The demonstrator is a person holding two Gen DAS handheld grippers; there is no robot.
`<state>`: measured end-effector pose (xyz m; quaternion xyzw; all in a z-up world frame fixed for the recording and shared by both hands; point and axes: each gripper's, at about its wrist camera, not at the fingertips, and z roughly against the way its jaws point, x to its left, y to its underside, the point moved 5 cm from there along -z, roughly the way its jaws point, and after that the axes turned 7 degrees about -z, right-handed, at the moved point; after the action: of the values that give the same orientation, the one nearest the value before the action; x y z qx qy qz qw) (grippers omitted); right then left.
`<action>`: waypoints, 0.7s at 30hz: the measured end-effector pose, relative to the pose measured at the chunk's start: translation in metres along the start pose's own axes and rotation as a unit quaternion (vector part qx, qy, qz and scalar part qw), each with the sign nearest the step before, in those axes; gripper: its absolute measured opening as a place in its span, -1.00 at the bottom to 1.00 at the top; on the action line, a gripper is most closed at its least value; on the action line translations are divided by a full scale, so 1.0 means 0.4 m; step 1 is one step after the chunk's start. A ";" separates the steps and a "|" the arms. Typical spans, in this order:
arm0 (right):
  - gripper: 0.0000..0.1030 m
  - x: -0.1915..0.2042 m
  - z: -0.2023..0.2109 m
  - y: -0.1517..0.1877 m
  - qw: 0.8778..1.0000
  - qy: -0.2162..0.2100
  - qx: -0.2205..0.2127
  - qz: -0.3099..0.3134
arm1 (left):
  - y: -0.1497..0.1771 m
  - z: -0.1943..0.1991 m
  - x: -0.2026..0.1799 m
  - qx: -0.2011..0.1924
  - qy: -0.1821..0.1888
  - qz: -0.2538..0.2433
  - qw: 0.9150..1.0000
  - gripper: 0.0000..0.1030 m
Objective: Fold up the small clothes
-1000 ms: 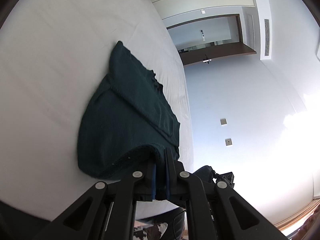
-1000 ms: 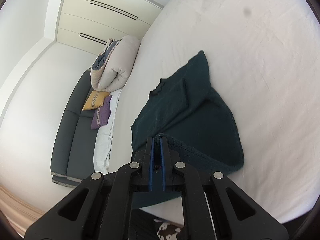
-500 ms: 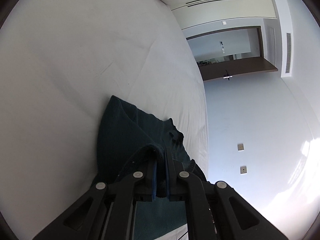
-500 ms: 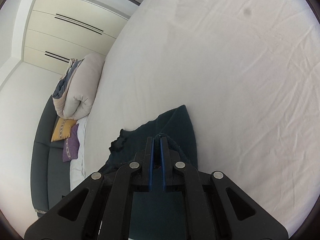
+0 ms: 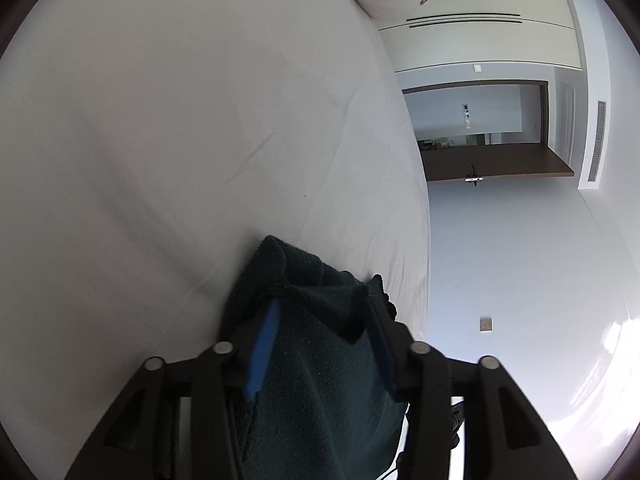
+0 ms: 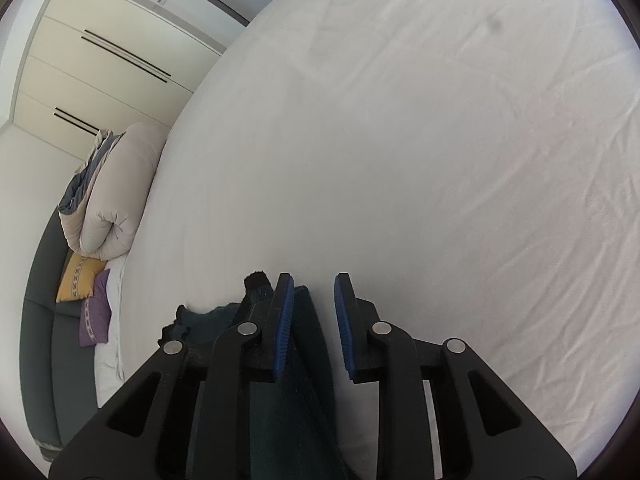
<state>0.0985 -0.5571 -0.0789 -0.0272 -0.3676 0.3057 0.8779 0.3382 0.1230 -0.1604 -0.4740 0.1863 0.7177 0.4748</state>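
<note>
A dark green knitted garment (image 5: 312, 380) lies folded over itself on the white bed sheet (image 5: 160, 140), near the bed's edge. My left gripper (image 5: 322, 300) hangs just over its folded edge. Its jaws are opening wide, and the cloth lies loose between them with neither blue pad pressing on it. In the right wrist view the same garment (image 6: 308, 344) runs up between the jaws of my right gripper (image 6: 314, 276). These jaws are opening too. The cloth leans against the left pad, and a gap shows before the right pad. Most of the garment is hidden under both grippers.
White sheet (image 6: 440, 160) stretches far ahead of both grippers. A rolled duvet (image 6: 108, 200) sits at the bed's far end beside a dark sofa (image 6: 44, 340) with a yellow cushion (image 6: 78, 280) and a purple cushion (image 6: 94, 316). A doorway (image 5: 480, 132) lies beyond the bed edge.
Both grippers carried the garment's near edge forward and down over the rest, so it now lies doubled. Both were shut on the cloth and now stand parted.
</note>
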 end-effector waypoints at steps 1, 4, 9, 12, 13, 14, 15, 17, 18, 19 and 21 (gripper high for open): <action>-0.59 0.003 0.013 0.007 1.000 0.008 -0.007 0.017 | 0.000 0.018 -0.011 -0.012 -0.006 -0.007 1.000 0.52; -0.59 0.021 0.046 0.041 0.998 0.016 -0.006 0.057 | 0.000 0.080 -0.036 -0.054 -0.024 -0.024 0.998 0.73; -0.59 0.061 0.095 0.137 0.990 0.035 -0.004 0.136 | 0.076 0.111 -0.074 -0.051 -0.073 -0.106 0.990 0.73; -0.59 0.066 0.089 0.208 0.976 0.092 0.010 0.199 | 0.152 0.105 -0.058 -0.035 -0.118 -0.147 0.981 0.73; -0.59 0.049 0.097 0.240 0.971 0.111 0.014 0.213 | 0.175 0.103 -0.047 -0.030 -0.134 -0.154 0.979 0.73; -0.59 0.043 0.097 0.263 0.967 0.124 0.015 0.221 | 0.195 0.102 -0.036 -0.028 -0.147 -0.159 0.976 0.73; -0.59 0.037 0.101 0.279 0.966 0.128 0.014 0.224 | 0.211 0.099 -0.028 -0.026 -0.154 -0.165 0.974 0.73; -0.59 0.025 0.116 0.308 0.967 0.125 0.013 0.222 | 0.242 0.100 -0.019 -0.027 -0.166 -0.184 0.968 0.72; -0.59 0.021 0.123 0.319 0.968 0.120 0.015 0.220 | 0.248 0.101 -0.015 -0.027 -0.172 -0.195 0.965 0.67; -0.59 0.021 0.128 0.329 0.967 0.118 0.016 0.224 | 0.253 0.100 -0.015 -0.027 -0.182 -0.207 0.961 0.53; -0.61 0.018 0.141 0.345 0.964 0.124 0.012 0.236 | 0.258 0.098 -0.013 -0.026 -0.195 -0.219 0.956 0.16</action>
<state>-0.0064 -0.4510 -0.0710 -0.1405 -0.2355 0.5025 0.8199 0.2302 0.0989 -0.1561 -0.3659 -0.0372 0.6794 0.6350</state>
